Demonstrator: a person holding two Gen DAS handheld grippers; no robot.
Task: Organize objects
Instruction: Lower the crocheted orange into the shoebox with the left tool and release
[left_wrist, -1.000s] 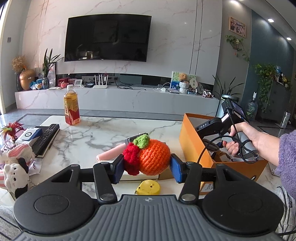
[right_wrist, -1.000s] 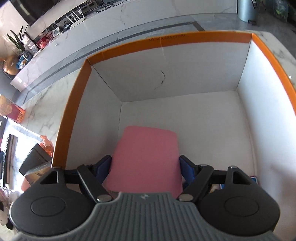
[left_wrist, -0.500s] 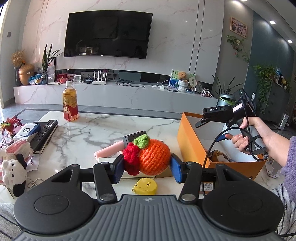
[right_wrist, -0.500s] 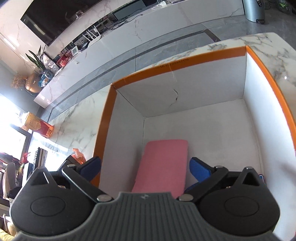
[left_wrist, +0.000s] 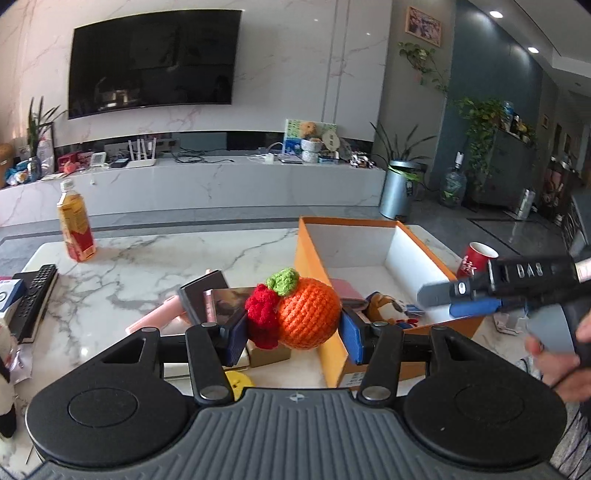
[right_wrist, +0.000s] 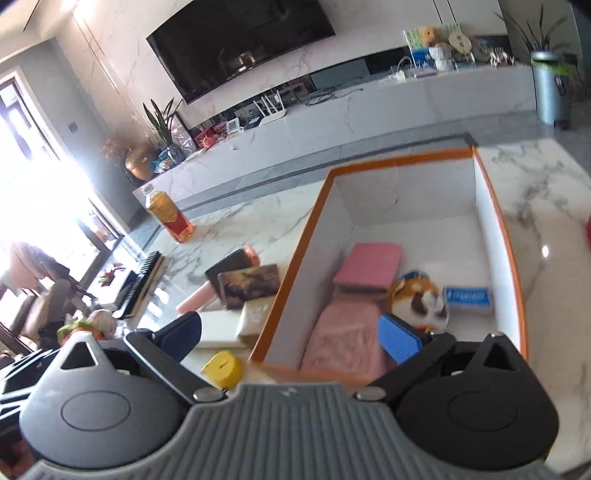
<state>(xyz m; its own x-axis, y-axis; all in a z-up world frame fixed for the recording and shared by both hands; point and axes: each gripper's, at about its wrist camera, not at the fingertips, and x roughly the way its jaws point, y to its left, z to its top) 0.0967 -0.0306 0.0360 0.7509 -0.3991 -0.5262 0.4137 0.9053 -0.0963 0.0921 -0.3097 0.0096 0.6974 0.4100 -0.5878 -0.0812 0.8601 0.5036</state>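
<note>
My left gripper (left_wrist: 293, 326) is clamped on the crocheted orange (left_wrist: 308, 314), blue pads pressed against both sides, the red knitted bit toward the left pad and the green leaf on top. Far off to its left I see the remote (left_wrist: 35, 299) lying flat on the marble table (left_wrist: 147, 266), and beyond that, up and left of the claw, the juice bottle (left_wrist: 75, 227) standing upright. Just past the left finger sits a clutter of small boxes and a pink tube (left_wrist: 155, 317); under the claw, close to its body, a yellow tape measure (left_wrist: 236, 380) peeks out. Ahead and to the right of the held orange is the orange box (left_wrist: 310, 258), open-topped, with a plush toy (left_wrist: 388, 308) inside it. Farther right a red paper cup (left_wrist: 476, 258) stands beside the box, on the table.

My right gripper (right_wrist: 291, 338) stands wide with nothing between the jaws, which opened within the last second. It hangs above the near edge of the orange box (right_wrist: 306, 229). Ahead of it, inside the box, lies the pink pad (right_wrist: 369, 264), flat on the floor, with a pink cloth (right_wrist: 343, 341) nearer the claw. To the right of those rest the plush toy (right_wrist: 417, 299) and a blue card packet (right_wrist: 467, 299), by the right wall.
</note>
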